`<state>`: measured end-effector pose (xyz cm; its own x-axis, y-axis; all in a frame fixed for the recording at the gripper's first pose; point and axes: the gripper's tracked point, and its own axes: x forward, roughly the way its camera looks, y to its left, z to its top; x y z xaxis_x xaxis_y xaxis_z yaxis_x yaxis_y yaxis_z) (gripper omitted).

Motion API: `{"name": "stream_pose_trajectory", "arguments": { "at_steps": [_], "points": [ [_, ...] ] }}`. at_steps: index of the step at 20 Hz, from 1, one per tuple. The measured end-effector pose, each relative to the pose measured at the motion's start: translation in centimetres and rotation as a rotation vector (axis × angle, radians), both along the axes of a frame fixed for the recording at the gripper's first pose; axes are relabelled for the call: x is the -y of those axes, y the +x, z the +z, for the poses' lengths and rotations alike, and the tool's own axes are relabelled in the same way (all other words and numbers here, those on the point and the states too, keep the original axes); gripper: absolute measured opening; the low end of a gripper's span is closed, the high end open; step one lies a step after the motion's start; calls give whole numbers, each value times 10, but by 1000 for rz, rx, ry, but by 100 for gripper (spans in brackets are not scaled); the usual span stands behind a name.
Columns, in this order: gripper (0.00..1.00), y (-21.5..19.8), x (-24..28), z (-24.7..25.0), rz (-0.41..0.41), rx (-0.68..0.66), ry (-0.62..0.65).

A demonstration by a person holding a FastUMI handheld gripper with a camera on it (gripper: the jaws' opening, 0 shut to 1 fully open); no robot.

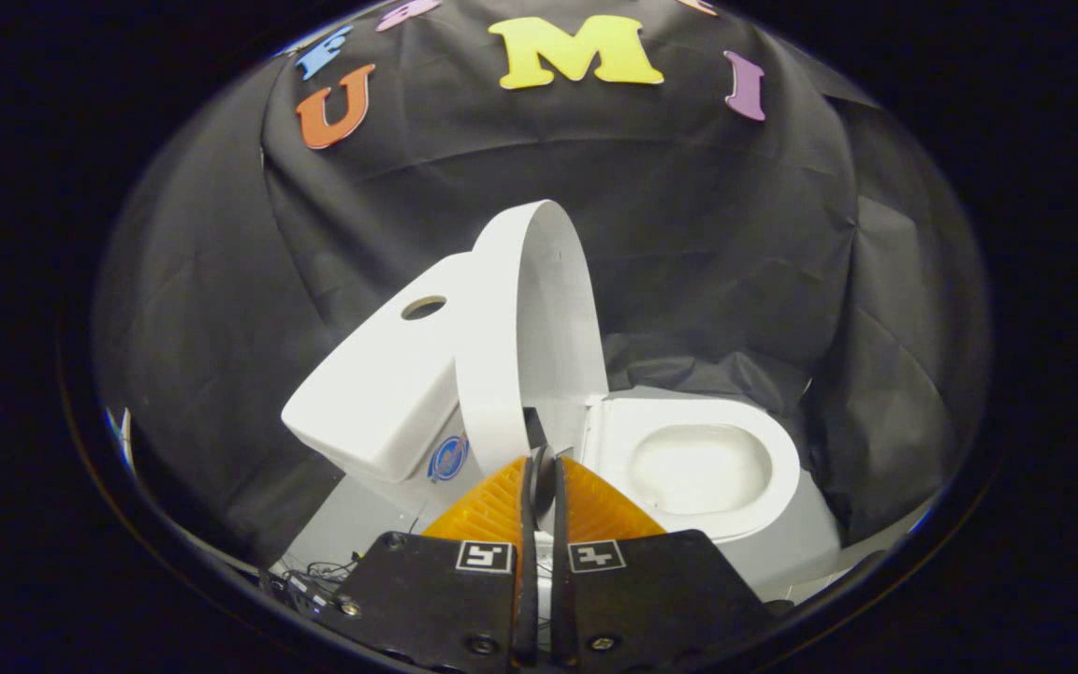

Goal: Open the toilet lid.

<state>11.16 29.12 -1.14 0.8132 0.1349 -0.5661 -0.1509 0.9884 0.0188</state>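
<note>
We judge the job nearly done: the toilet lid point(525, 328) stands upright against the tank point(380, 393), just ahead of our fingers; the bowl point(698, 468) lies open; our gripper point(542, 468) is pressed nearly together, pinching nothing.

No readable word, brand or number is found on the things pictured. A round blue emblem point(447, 459) is seen on the white toilet tank point(380, 393), low on its face beside the raised lid point(525, 328), but its lettering is too small and blurred to be made out. Two square black-and-white coded markers point(485, 557) are carried on the gripper point(542, 468), one on each finger base; only block patterns are shown on them, no letters or digits. The jaws are held almost together, nothing being pressed between them.
</note>
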Motion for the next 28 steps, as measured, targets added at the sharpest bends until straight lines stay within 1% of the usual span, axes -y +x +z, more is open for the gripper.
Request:
{"name": "stream_pose_trajectory", "arguments": {
  "at_steps": [2,4,13,15,16,18,20,22,25,27,28],
  "points": [
    [9,1,-7,-2,16,-1,-24],
    [9,1,-9,-1,11,-2,-46],
    [9,0,-11,-1,15,-3,-78],
    [11,-1,-11,0,32,15,-77],
    [14,-2,-12,4,52,33,-65],
    [23,-3,-24,26,100,111,-17],
    [47,0,-21,66,122,235,4],
    [72,-6,-7,102,114,351,17],
    [72,-21,20,143,110,492,53],
    [86,-27,53,159,76,562,40],
    [94,-29,73,166,47,589,26]
  ]
}}
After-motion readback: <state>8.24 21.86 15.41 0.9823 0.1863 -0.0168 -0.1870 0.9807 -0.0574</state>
